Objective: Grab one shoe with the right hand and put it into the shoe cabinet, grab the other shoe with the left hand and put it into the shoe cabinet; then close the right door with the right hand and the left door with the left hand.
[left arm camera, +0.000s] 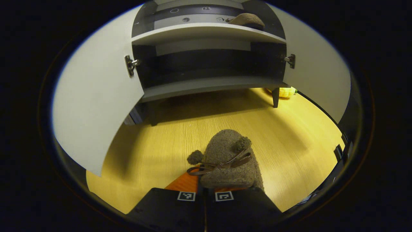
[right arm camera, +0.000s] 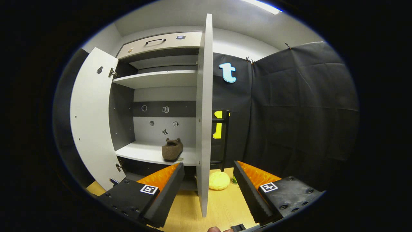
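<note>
A brown fuzzy shoe (left arm camera: 227,154) with a bow and pompoms sits between the fingers of my left gripper (left arm camera: 205,194), which is shut on its heel end, low over the wooden floor. Ahead stands the shoe cabinet (left arm camera: 206,32) with both doors swung wide. The other brown shoe (left arm camera: 248,20) lies on a shelf inside, at the right. In the right gripper view that shoe (right arm camera: 172,149) rests on the white shelf (right arm camera: 141,153). My right gripper (right arm camera: 208,193) is open, its fingers either side of the right door's (right arm camera: 204,112) edge without touching it.
The left door (left arm camera: 96,106) hangs open beside my left gripper's path. The cabinet's bottom shelf (left arm camera: 206,85) sits on short dark legs. A yellow soft thing (right arm camera: 219,180) lies on the floor (left arm camera: 289,135) by the cabinet's right leg, near a black stand (right arm camera: 225,138).
</note>
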Demonstrator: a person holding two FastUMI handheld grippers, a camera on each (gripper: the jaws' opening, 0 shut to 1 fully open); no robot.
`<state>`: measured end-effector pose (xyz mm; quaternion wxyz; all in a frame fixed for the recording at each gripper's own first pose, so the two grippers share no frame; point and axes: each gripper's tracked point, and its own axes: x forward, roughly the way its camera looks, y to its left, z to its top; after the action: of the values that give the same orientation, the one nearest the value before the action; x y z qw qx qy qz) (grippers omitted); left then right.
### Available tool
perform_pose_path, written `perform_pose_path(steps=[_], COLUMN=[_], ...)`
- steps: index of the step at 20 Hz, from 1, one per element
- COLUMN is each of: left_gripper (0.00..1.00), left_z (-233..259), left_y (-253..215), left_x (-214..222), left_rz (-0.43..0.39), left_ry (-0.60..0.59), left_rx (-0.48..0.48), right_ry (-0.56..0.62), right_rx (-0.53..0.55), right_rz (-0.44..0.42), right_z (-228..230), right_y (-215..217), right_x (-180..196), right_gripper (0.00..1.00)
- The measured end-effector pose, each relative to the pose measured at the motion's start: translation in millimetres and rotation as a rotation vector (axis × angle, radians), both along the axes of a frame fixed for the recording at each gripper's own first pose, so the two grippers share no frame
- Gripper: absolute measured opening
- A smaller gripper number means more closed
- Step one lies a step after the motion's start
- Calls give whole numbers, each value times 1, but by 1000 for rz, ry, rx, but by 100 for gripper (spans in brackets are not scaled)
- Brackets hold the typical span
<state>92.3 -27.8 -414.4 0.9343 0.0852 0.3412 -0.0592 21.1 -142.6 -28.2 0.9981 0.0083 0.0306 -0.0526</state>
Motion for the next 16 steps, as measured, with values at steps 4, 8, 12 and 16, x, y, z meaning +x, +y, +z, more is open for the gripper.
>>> perform_pose_path(steps=[4,8,12,16], left_gripper=[8,8,8,8], left_z=[76,171,255,313], left_y=[-16,-26,-27,-18], left_x=[1,23,67,122], left_rz=[49,82,109,147], left_ry=[-57,-120,-217,-259], left_rx=[-74,-108,-159,-163], right_ry=[-9,-5,-14,-5], right_rx=[9,25,0,9], right_rz=[24,38,29,16], right_z=[-2,-5,-7,-13], right_y=[3,2,-8,-19], right_x=[3,5,6,2], right_gripper=[98,98,99,98])
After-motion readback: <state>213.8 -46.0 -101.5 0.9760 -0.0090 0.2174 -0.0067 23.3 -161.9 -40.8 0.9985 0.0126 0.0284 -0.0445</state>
